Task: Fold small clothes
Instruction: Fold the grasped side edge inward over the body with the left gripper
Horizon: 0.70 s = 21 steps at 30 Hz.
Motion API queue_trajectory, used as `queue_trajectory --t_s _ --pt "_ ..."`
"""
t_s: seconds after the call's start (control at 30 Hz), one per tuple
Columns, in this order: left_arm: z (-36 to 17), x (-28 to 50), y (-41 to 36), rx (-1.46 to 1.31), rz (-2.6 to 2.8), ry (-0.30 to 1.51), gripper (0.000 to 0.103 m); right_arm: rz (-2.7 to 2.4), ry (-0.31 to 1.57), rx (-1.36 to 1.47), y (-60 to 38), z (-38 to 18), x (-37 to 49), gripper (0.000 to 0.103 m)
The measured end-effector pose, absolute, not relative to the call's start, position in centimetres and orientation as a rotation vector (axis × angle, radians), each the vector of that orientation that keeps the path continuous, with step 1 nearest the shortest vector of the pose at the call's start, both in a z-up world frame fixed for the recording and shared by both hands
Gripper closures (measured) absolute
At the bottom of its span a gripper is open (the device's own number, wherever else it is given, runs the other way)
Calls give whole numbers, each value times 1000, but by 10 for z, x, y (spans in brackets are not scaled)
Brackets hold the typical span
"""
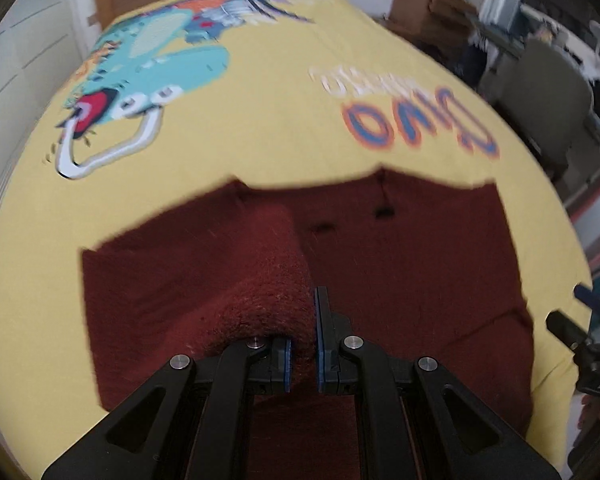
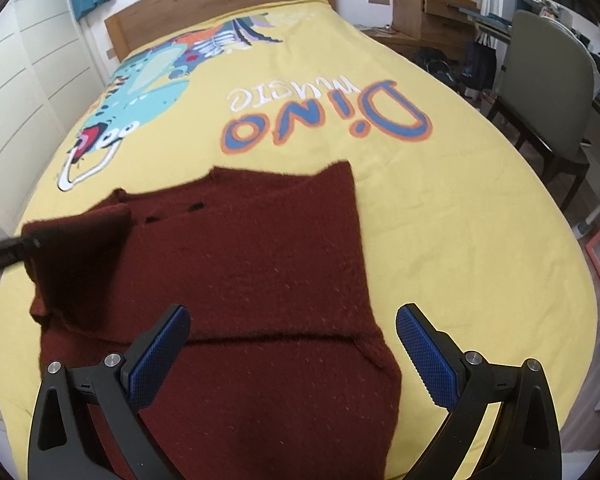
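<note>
- Left claw [image 1: 302,344] is pinched narrow on a fold of the sweater [image 2: 260,280], lifting a flap of its left side up off the rest.
- Right claw [image 2: 292,344] hangs wide, holding nothing, over the sweater's near part, towards its right side.
- Dark red and fuzzy, the sweater lies on the bed [image 2: 480,220], on the near part of the yellow cover, nearer than the "Dino" lettering [image 2: 328,124].
- Two small dark marks [image 2: 196,206] show near the sweater's far edge; I cannot tell what they are.
- My guess at the step: the raised flap is being carried across the sweater to fold it.
- Risk: the left wrist view is smeared, so that hand looks to be moving fast; a thick knit held by a small bite could slip out mid-carry.
- Risk: nothing pins the sweater down, so a pull on the flap may drag the whole thing across the cover and skew the fold.
- Risk: the right claw sits near the sweater's middle, where the flap may be headed, and could snag it.
</note>
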<state>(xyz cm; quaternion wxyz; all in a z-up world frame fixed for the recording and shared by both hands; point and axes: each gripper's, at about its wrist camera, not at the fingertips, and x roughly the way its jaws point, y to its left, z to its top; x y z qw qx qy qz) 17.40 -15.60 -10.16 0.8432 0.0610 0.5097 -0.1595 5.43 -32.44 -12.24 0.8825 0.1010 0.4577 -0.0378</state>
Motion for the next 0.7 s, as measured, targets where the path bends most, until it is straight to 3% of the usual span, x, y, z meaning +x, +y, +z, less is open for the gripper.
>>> queue_trajectory --t_s 0.5,0.6,0.63,0.67,0.7 --pt "-170 160 -154 116 -261 1187 93 -72 1064 219 -314 -174 34 0" --pt "-169 164 -152 108 -255 1223 66 -76 1064 227 -317 -174 33 0" --pt "-168 164 -153 108 -247 1232 62 -76 1064 234 -318 -174 33 0" --pt "-167 165 -152 106 -242 1235 51 -75 1064 242 -319 -174 33 0" --pt "-166 165 -153 97 -246 1237 34 -76 1062 252 -320 -174 32 0"
